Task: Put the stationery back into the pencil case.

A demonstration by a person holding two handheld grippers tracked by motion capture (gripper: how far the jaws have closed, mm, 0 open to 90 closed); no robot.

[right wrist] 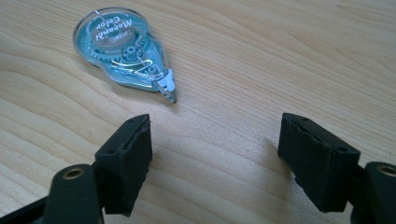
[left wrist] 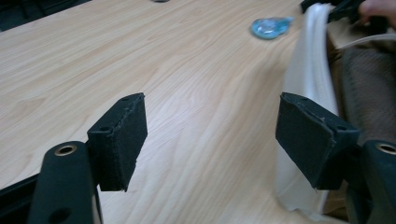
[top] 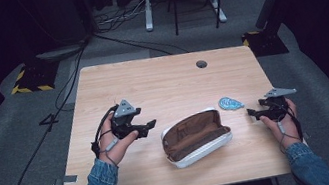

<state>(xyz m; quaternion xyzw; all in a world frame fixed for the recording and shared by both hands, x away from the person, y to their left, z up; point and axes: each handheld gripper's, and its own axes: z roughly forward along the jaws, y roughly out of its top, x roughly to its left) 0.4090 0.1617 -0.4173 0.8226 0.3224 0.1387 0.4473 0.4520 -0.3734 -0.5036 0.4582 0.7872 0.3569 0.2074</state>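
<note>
So there's a light wood-grain table [top: 166, 87] with a white hard-shell pencil case with a brown fabric lining [top: 195, 137] lying open near the front middle, lining facing up. Just off its far right corner sits a small teal see-through plastic correction tape dispenser [top: 231, 103], flat on the table, close to the case but not touching it. The left gripper [top: 150, 124] is held in the person's left hand just to the left of the case, aimed toward it. In the left gripper view its black padded fingers [left wrist: 119, 140] are spread wide with nothing but bare table between them, and the white edge of the case [left wrist: 306, 84] stands right by the right-hand finger; can't tell if it actually touches. The right gripper [top: 252, 112] is on the right side of the table, near the tape dispenser and pointing at it. In the right gripper view its fingers [right wrist: 126, 161] are also spread apart and empty, hovering low over the wood, with the dispenser [right wrist: 123, 49] lying just ahead of the left-hand finger, nozzle tip pointing back toward the gap. A round cable hole [top: 201, 64] sits near the table's far edge.
</note>
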